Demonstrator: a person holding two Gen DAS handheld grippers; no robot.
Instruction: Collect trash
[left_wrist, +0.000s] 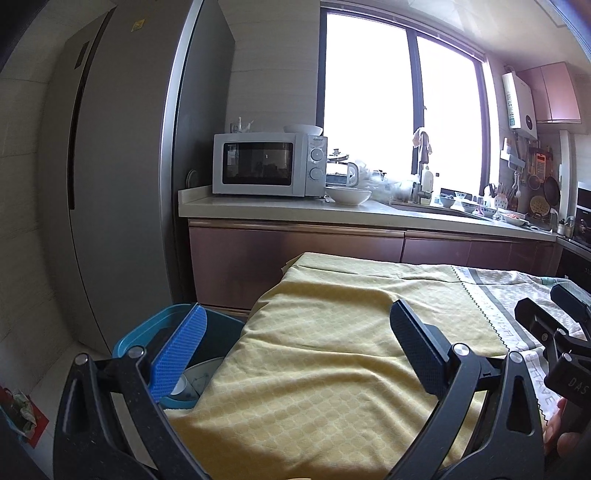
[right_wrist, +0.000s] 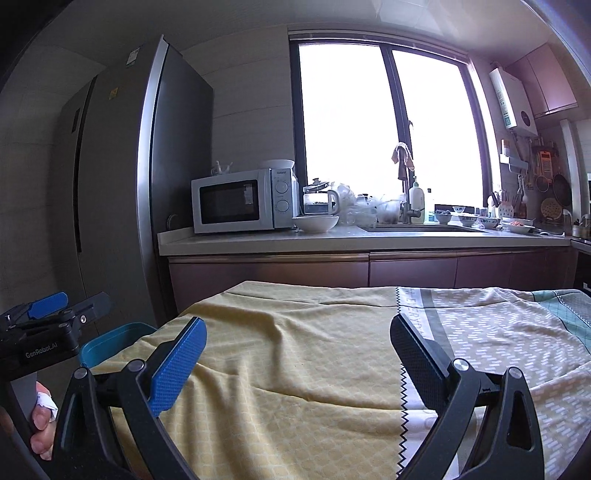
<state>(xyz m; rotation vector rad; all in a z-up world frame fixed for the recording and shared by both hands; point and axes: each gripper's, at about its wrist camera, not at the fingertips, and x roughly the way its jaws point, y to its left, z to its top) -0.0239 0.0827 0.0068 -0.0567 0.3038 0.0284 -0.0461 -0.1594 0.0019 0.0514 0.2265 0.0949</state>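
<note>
Both hand-held grippers hover over a tabletop draped in a yellow patterned cloth that gives way to a grey-and-white printed section toward the right of the frame. The left hand-held gripper has its two fingers spread wide, nothing between them; its blue-padded finger sits at lower left, directly over the mouth of a blue trash bin that stands just beside the tabletop's left edge. Inside the bin, below that finger, some pale rounded trash shows, though what it is cannot be told. The right hand-held gripper is likewise spread wide and empty, held over the middle of the cloth, with the bin well off to its left at the lower left of the right wrist view. In that same view the left hand-held gripper appears at the far left edge, above a hand that grips its handle with something white around a finger. No loose trash is visible on the cloth itself. Behind the tabletop, a kitchen counter carries a white microwave, bowls and a sink below a bright window, and a tall grey refrigerator fills the left.
</note>
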